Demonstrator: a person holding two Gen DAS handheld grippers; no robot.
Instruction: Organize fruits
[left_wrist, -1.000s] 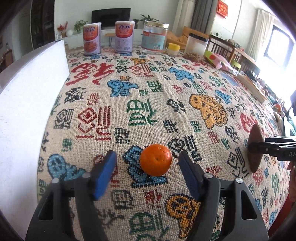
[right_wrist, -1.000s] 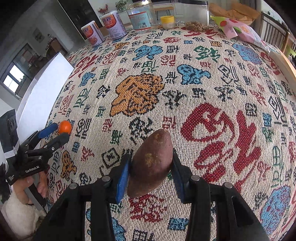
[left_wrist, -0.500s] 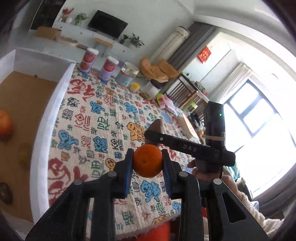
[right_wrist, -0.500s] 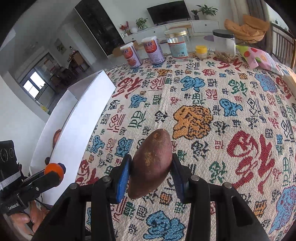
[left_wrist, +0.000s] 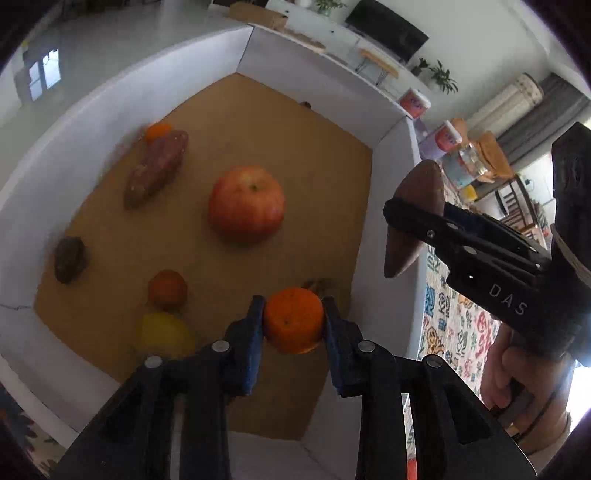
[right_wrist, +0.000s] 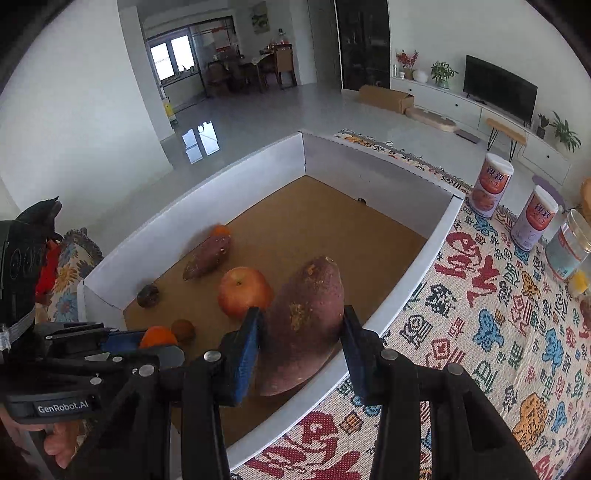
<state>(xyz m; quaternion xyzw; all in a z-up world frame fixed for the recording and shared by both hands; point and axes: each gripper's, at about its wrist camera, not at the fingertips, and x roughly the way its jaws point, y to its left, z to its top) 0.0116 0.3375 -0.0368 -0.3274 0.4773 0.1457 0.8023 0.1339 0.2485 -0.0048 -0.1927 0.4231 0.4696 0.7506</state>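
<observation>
A second ago the small round orange tangerine (left_wrist: 293, 320) lay loose on the patterned cloth between spread jaws; now the left gripper (left_wrist: 293, 325) clamps it above the white-walled cardboard box (left_wrist: 384, 184). The right gripper (right_wrist: 301, 332), carrying its reddish-brown sweet potato (right_wrist: 304, 317), seemingly hangs over the box's near wall.

Both grippers are black plastic w/ blue pads on the inner faces of the fingers. Left gripper (left_wrist: 293, 325): two chunky arms w/ triangular cutouts behind the pads, plus round silver screws, one right behind each pad and another further back on each arm. Right gripper (right_wrist: 301, 332): same build, same screws. From the left cam the right one's side reads "DAS" in white, w/ small silver screws ahead of the lettering and a boxy black block at the back. From the right cam the left one's side says "GenRobot.AI" in white. Thin dark band on the wrist (left_wrist: 546, 421) behind the right grip.
</observation>
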